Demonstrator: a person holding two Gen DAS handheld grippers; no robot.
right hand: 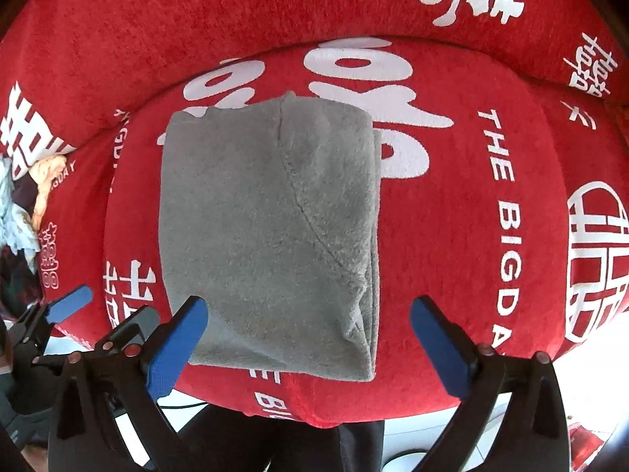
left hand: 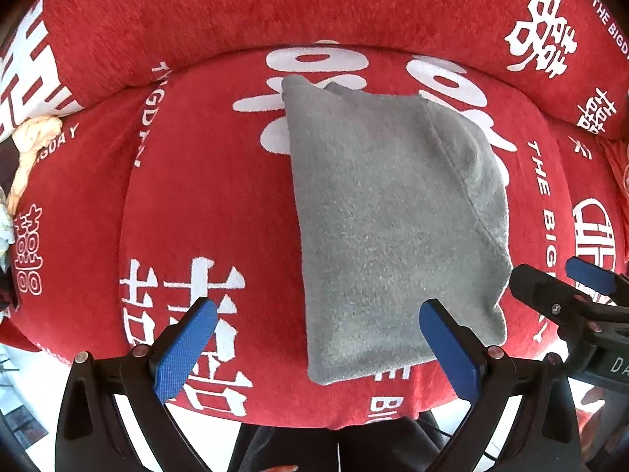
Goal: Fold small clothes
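Note:
A grey fleece garment lies folded into a rough rectangle, flat on a red seat cushion printed with white characters. My left gripper hangs above the garment's near left corner, pointing down, its blue pads wide apart and empty. My right gripper hovers over the garment's near edge, also wide open with nothing pressed between its pads. Each gripper shows in the other's view: the right gripper by the garment's right corner, the left gripper by its left edge.
A red backrest curves behind the seat. A small heap of other clothes sits at the cushion's left side. Pale floor and a person's dark trousers lie below the front edge.

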